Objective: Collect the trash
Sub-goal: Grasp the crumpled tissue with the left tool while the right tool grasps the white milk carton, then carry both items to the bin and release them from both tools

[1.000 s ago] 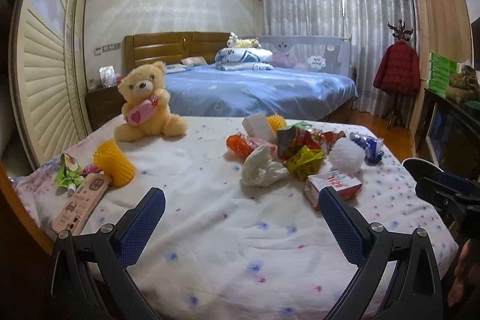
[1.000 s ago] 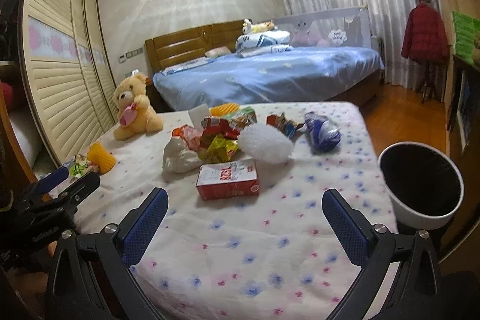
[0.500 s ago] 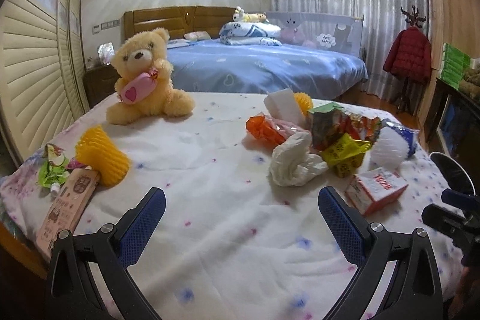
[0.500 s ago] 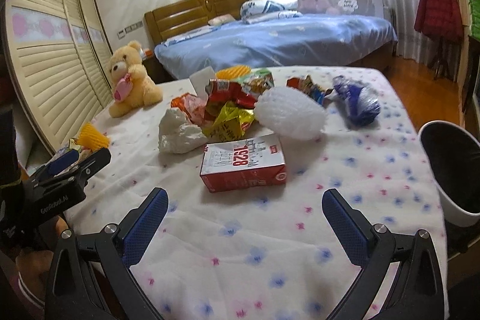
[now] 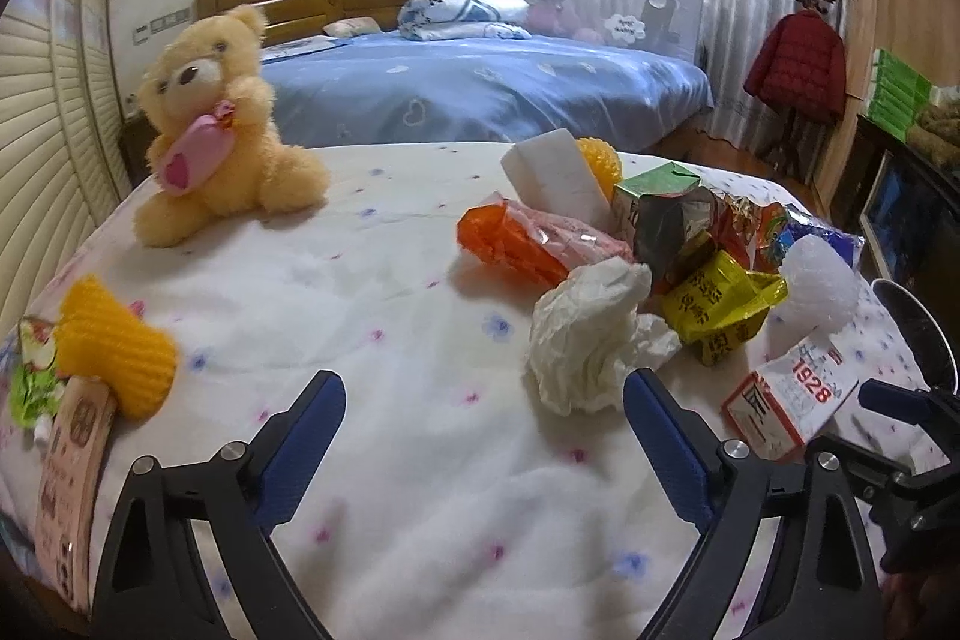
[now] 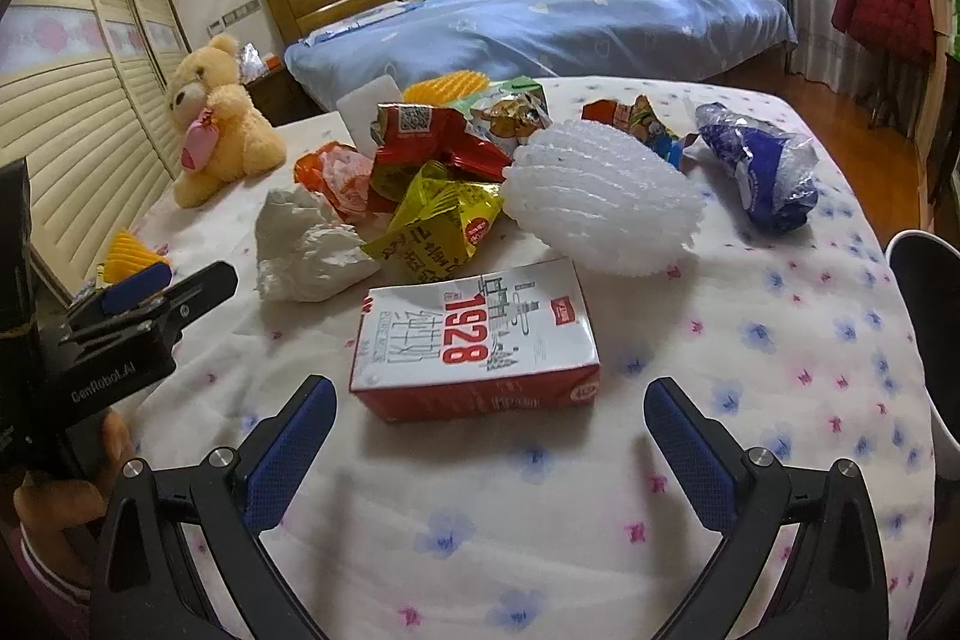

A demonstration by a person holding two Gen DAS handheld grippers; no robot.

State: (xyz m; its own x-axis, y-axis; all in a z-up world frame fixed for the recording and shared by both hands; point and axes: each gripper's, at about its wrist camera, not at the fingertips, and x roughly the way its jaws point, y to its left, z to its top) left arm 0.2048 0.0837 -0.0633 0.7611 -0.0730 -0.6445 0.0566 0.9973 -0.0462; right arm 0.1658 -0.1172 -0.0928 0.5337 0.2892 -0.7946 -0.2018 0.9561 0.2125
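Trash [image 6: 444,196] is all still sitting piled on the bedspread [image 6: 780,340], nothing collected yet. Left gripper [image 5: 483,436] is closing on nothing near the tissue [image 5: 585,334]; right gripper [image 6: 489,442] is hanging spread, empty, by the carton [image 6: 474,340].

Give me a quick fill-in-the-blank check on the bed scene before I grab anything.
1. The carton lying right ahead of the right gripper is printed with the number ____.
2. The teddy bear hugs a ____ heart-marked pouch.
3. The crumpled tissue lies beside a ____ snack wrapper with dark lettering.
4. Between the left gripper jaws, now closing, there is ____.

Missing words: 1928; pink; yellow; nothing
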